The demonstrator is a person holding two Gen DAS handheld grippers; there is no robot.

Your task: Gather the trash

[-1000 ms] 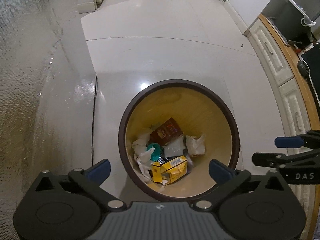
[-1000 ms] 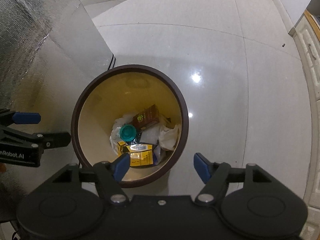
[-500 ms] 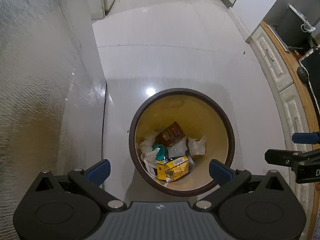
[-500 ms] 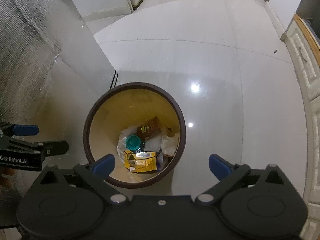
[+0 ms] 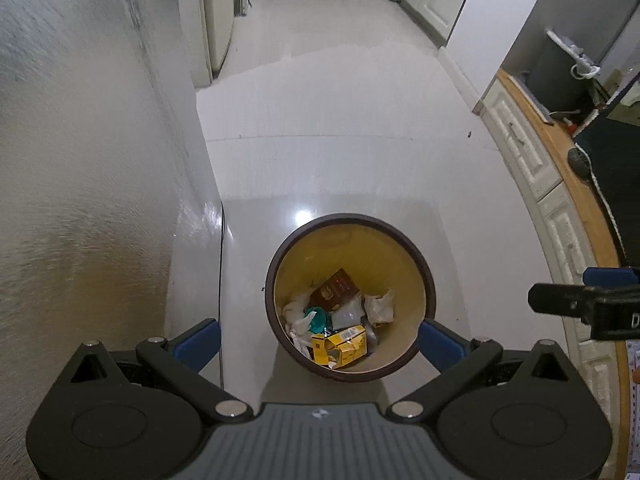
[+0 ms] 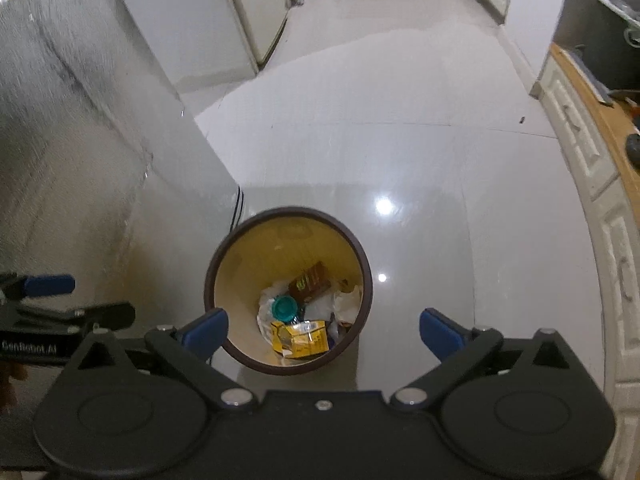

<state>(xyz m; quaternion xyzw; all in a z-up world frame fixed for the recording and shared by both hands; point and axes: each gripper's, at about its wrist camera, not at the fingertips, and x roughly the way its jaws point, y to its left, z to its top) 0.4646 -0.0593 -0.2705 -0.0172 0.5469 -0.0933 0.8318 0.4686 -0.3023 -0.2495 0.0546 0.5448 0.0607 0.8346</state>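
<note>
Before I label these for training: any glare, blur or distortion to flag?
Left wrist view: ceiling-light glare on the floor beside the bin, wall streaked with blur, cabinets bowed by the fisheye. Right wrist view: two glare spots near the bin, blurred wall.

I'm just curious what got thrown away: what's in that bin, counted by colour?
In the bin:
Yellow carton: 1
Brown packet: 1
Teal lid: 1
White or clear wrappers, roughly: 3
Total: about 6; the pile overlaps.
</note>
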